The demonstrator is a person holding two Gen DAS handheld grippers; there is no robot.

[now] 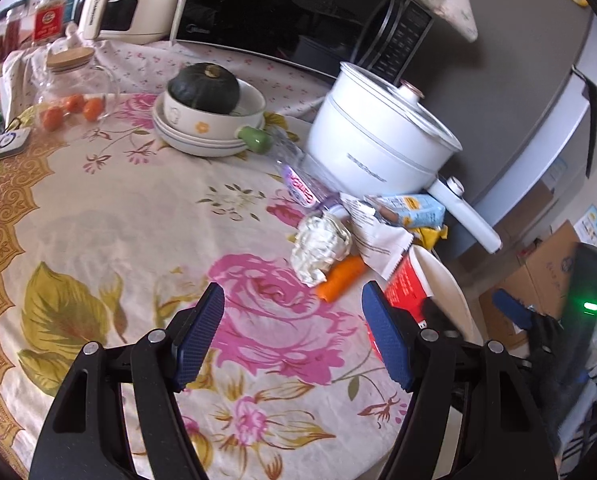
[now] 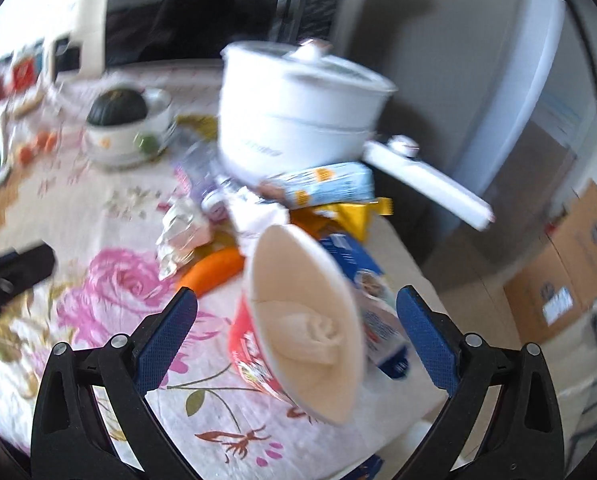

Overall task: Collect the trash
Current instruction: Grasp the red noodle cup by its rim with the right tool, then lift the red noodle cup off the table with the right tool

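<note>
A heap of trash lies on the flowered tablecloth near the right edge: a crumpled foil wad (image 1: 320, 248), an orange wrapper (image 1: 340, 280), a clear plastic bottle (image 1: 302, 184), a light blue snack packet (image 1: 412, 210) and a yellow wrapper (image 1: 430, 236). My left gripper (image 1: 293, 294) is open above the cloth, just short of the wad, holding nothing. A red noodle cup (image 2: 306, 320) lies on its side with its mouth towards the camera. It sits between the fingers of my open right gripper (image 2: 297, 295), and the pads stand clear of it. A dark blue packet (image 2: 362, 276) lies behind the cup.
A white electric pot (image 1: 378, 136) with a long handle stands right behind the heap. A bowl with a green pumpkin (image 1: 210, 108), a glass jar (image 1: 74, 88) and a microwave (image 1: 298, 12) stand farther back. Cardboard boxes (image 1: 538, 280) sit on the floor past the table's right edge.
</note>
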